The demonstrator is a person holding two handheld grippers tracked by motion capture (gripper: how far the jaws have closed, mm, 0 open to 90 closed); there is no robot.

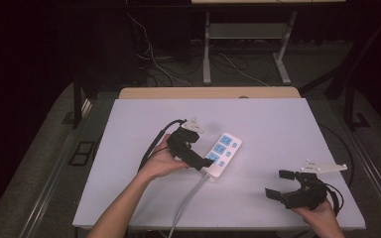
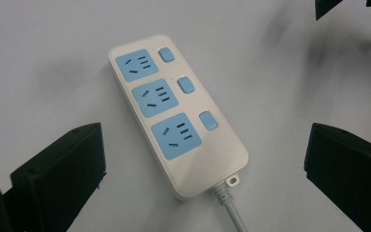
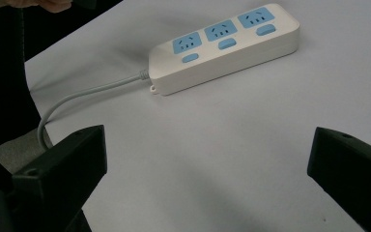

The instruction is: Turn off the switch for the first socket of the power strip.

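A white power strip (image 1: pixel 222 154) lies flat on the pale bench (image 1: pixel 278 124), a little left of the middle of the high view, set at a slant with its far end toward the upper right. It carries three blue sockets (image 2: pixel 164 97) in a row, each with a small blue switch (image 2: pixel 186 84) beside it. In the left gripper view a tiny red light shows next to the socket nearest the cord. A grey cord (image 1: pixel 186 203) leaves its near end and runs down to the bottom edge of the frame, off the front of the bench.

The left tool (image 1: pixel 203 161) sits in the centre-left of the high view, held in the person's left hand (image 1: pixel 161 161), its tips at the near end of the power strip. Whether they touch the casing cannot be told from above. In the left gripper view its jaws stand wide apart at the lower corners, with the strip lying between them and nothing gripped.

The right tool (image 1: pixel 281 183) is in the lower right of the high view, held in the right hand (image 1: pixel 320 213), well apart from the power strip and hovering near the front edge of the bench. Its jaws are spread wide as well and hold nothing; in the right gripper view the strip lies in the upper middle of the frame, beyond them.
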